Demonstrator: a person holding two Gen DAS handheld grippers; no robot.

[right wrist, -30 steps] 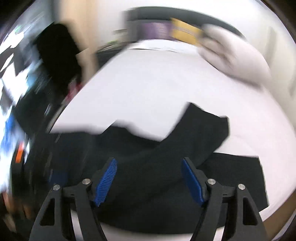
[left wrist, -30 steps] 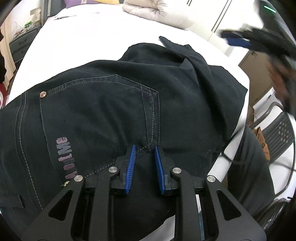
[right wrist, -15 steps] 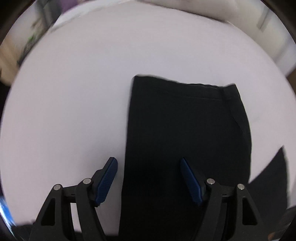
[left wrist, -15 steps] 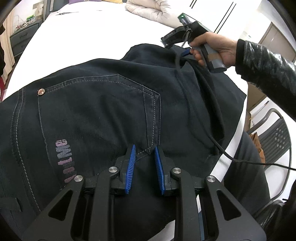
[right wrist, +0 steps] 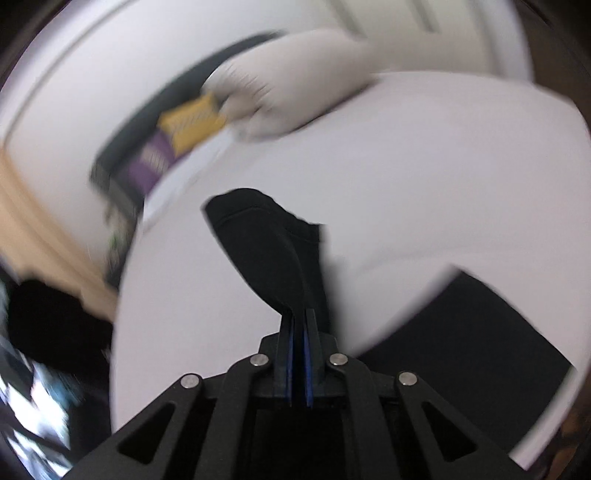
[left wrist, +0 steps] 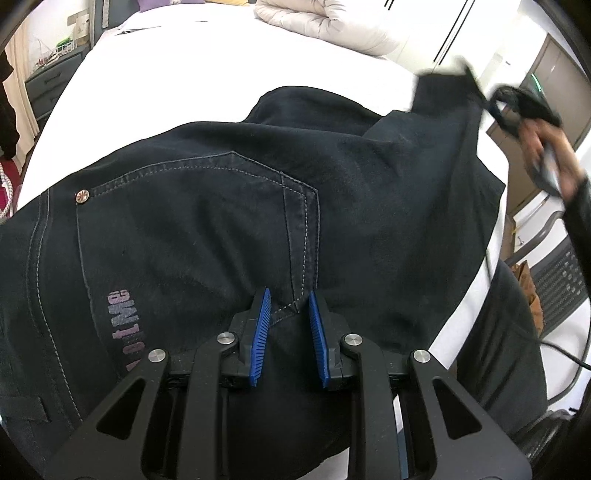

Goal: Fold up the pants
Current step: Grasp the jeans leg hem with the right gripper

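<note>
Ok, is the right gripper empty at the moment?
No, the right gripper is shut on a black end of the pants, lifted off the white bed.

White bed (left wrist: 192, 66), dark pants (left wrist: 207, 221) spread across it, pale puffy bedding (left wrist: 325, 26) at far end

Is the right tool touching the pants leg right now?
Touching. The right wrist view shows the right tool shut on the pants leg, dark fabric pinched between its blue pads and rising out of them.

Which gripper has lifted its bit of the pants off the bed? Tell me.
The right gripper: it is shut on a pant leg end raised above the bed. The left gripper pinches fabric by the back pocket, lying flat.
</note>
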